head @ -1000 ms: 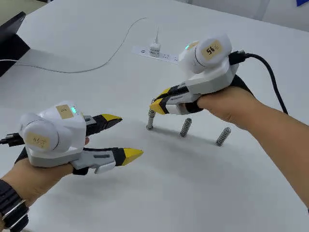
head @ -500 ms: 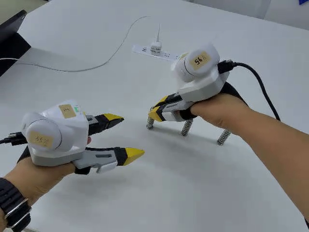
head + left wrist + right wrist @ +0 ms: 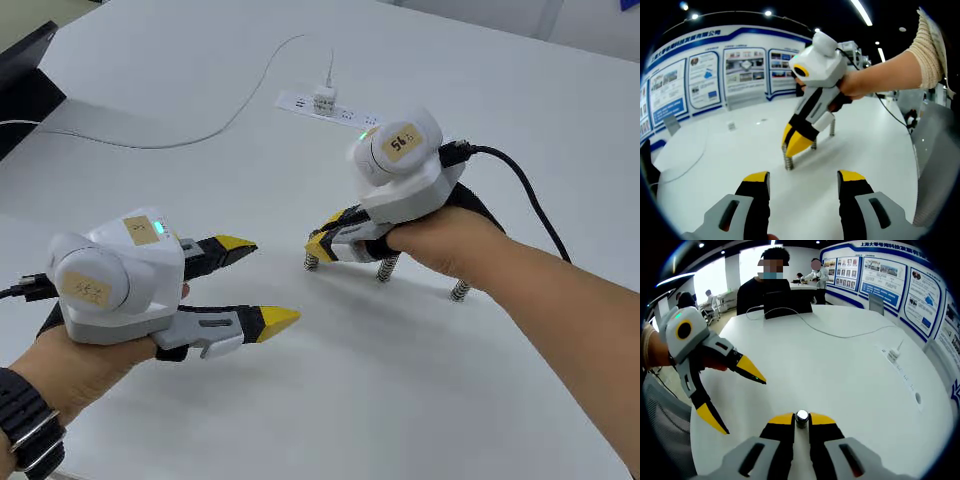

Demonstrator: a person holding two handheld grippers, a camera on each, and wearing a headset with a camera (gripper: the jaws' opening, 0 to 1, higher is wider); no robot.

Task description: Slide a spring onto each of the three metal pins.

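Observation:
Three upright metal pins stand in a row on the white table. My right gripper (image 3: pixel 320 243) is low over the leftmost pin, shut on the spring (image 3: pixel 311 261) that sits around it. The pin's shiny head (image 3: pixel 801 415) pokes up between the yellow tips of the right gripper (image 3: pixel 801 420). In the left gripper view the same spring (image 3: pixel 788 162) shows under the right gripper (image 3: pixel 798 143). The middle spring (image 3: pixel 386 267) and the right spring (image 3: pixel 459 290) stand on their pins. My left gripper (image 3: pixel 258 281) hovers open to the left, holding nothing; the left gripper (image 3: pixel 804 178) points at the leftmost pin.
A white power strip (image 3: pixel 325 103) with a plug and a cable lies at the back of the table. A dark monitor (image 3: pixel 25 85) sits at the far left edge. Seated people and a laptop (image 3: pixel 787 305) are beyond the table's far side.
My right gripper has moved down along the leftmost pin, taking the spring down with it. The left gripper has stayed where it was, open.

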